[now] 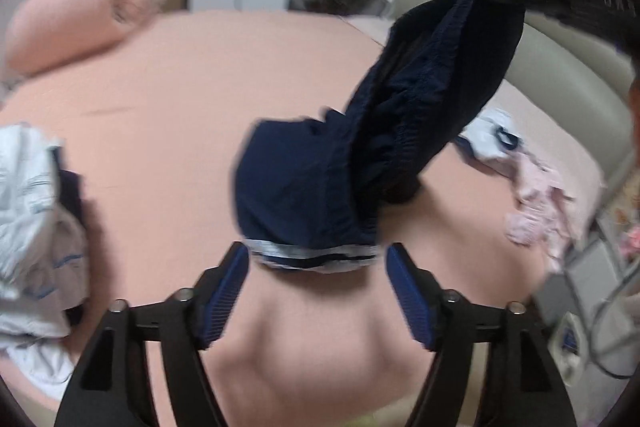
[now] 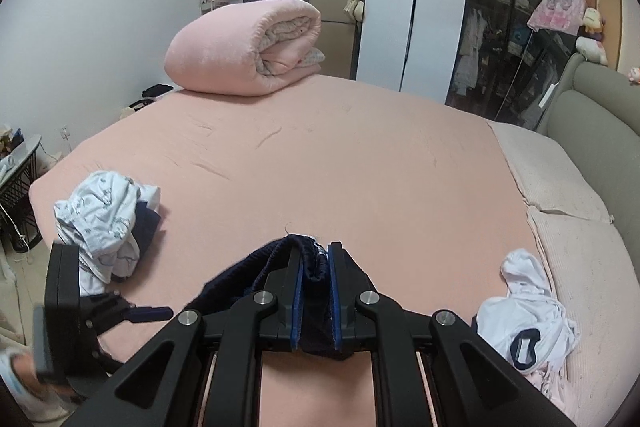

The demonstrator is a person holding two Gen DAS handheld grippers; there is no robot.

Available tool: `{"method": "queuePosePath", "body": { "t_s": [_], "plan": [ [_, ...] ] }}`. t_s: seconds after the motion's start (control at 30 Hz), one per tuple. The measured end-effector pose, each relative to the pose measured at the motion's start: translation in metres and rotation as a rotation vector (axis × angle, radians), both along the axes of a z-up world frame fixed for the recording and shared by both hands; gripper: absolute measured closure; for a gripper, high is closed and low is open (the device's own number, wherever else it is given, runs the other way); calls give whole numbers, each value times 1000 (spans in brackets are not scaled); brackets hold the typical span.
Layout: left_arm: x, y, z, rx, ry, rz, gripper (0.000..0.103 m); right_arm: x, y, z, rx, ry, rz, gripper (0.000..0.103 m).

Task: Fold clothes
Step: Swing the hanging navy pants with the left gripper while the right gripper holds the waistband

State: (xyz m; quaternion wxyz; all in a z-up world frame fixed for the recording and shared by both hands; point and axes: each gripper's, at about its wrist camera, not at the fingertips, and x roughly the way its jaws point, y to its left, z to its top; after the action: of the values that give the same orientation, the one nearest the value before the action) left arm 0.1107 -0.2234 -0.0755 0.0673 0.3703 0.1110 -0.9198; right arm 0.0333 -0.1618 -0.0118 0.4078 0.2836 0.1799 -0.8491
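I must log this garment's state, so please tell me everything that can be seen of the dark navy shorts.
The dark navy shorts look like thin woven fabric with a gathered elastic waistband and a light grey-striped hem. The right gripper is shut on a bunched fold, lifting that end above the pink bed sheet. The rest hangs down and drapes, creased, in front of the open left gripper, which does not appear to touch it.

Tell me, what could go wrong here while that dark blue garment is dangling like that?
The right gripper pinches only a bunched edge of the navy garment, so the cloth might slip out. The left gripper is open with the striped hem between its fingers; closing badly could catch just one layer or miss. The hanging cloth might also drag against the white clothes pile nearby on the bed.
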Motion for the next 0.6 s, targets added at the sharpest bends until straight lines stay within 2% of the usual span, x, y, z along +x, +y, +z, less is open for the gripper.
{"method": "queuePosePath", "body": {
  "t_s": [0.07, 0.2, 0.33, 0.43, 0.5, 0.6],
  "plan": [
    [6, 9, -2, -85, 45, 58, 27, 0, -3, 8, -13, 1, 1, 95],
    [7, 34, -8, -192, 67, 42, 22, -1, -8, 26, -43, -12, 11, 95],
    [10, 59, -24, -327, 88, 41, 21, 1, -15, 40, -55, -7, 31, 95],
    [-3, 76, -32, -455, 140, 92, 21, 5, -20, 44, -42, 13, 43, 95],
    [-14, 86, -38, -567, 165, 140, 21, 7, -22, 44, -36, 14, 50, 95],
    [-25, 95, -43, -664, 181, 170, 21, 13, -22, 45, -34, 18, 62, 95]
  ]
}}
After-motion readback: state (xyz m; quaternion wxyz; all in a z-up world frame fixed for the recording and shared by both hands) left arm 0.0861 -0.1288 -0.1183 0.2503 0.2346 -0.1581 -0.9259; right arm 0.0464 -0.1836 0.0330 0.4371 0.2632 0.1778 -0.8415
